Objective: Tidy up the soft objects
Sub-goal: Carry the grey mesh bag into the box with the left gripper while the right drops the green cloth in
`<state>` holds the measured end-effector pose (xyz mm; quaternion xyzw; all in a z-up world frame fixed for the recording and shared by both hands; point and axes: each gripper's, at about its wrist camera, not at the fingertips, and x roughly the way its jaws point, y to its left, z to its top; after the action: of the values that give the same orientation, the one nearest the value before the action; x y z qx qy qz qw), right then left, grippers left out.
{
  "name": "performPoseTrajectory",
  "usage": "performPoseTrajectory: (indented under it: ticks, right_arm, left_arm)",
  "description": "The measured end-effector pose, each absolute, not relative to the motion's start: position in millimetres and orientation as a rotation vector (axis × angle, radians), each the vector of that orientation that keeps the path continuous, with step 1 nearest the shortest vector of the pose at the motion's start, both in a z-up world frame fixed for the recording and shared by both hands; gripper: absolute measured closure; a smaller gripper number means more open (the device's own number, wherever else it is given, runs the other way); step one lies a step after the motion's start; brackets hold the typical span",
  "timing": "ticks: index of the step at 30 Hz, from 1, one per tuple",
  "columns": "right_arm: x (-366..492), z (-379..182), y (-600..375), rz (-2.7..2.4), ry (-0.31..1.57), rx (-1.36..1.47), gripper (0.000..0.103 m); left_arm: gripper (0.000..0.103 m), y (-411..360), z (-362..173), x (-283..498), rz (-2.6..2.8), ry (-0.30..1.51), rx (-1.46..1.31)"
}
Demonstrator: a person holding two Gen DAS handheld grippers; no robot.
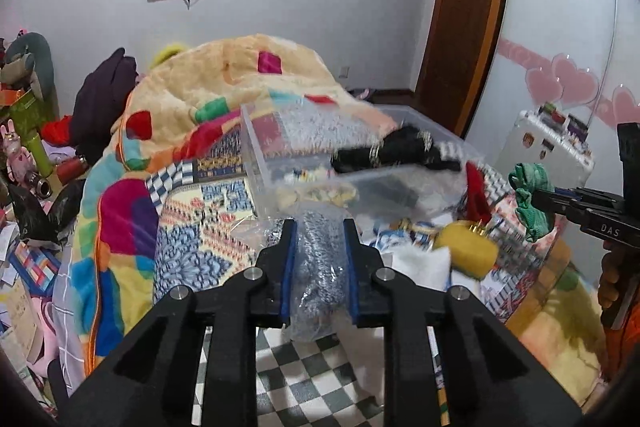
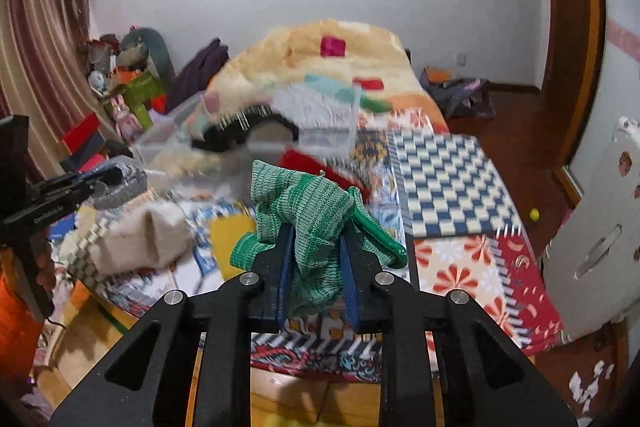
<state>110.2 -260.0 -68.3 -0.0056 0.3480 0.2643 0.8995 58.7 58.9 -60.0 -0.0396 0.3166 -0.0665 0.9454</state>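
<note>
My left gripper is shut on a grey knitted item in a clear plastic bag, held above the bed. My right gripper is shut on a green knitted cloth; it also shows at the right of the left wrist view. A clear plastic bin sits on the bed ahead, with a black soft item over its rim. A yellow soft object and a cream fluffy one lie in front of the bin. The left gripper appears in the right wrist view.
A large multicoloured fleece blanket is heaped behind the bin. A patterned quilt covers the bed. Clutter and boxes crowd the floor at left. A wooden door and white cabinet stand at right.
</note>
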Motion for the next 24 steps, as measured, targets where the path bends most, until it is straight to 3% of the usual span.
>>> performPoseTrajectory:
  ticks: [13,24]
  right_arm:
    - [133,-21,-216,0.615,0.545,-0.012,0.083]
    - [171,-37,-174,0.659,0.602,-0.032,0.083]
  left_arm:
    - [0.083,48,-14,80,-0.164,0.495,-0.077]
    - [0.083,42,-36,127,-0.172,0.571,-0.068]
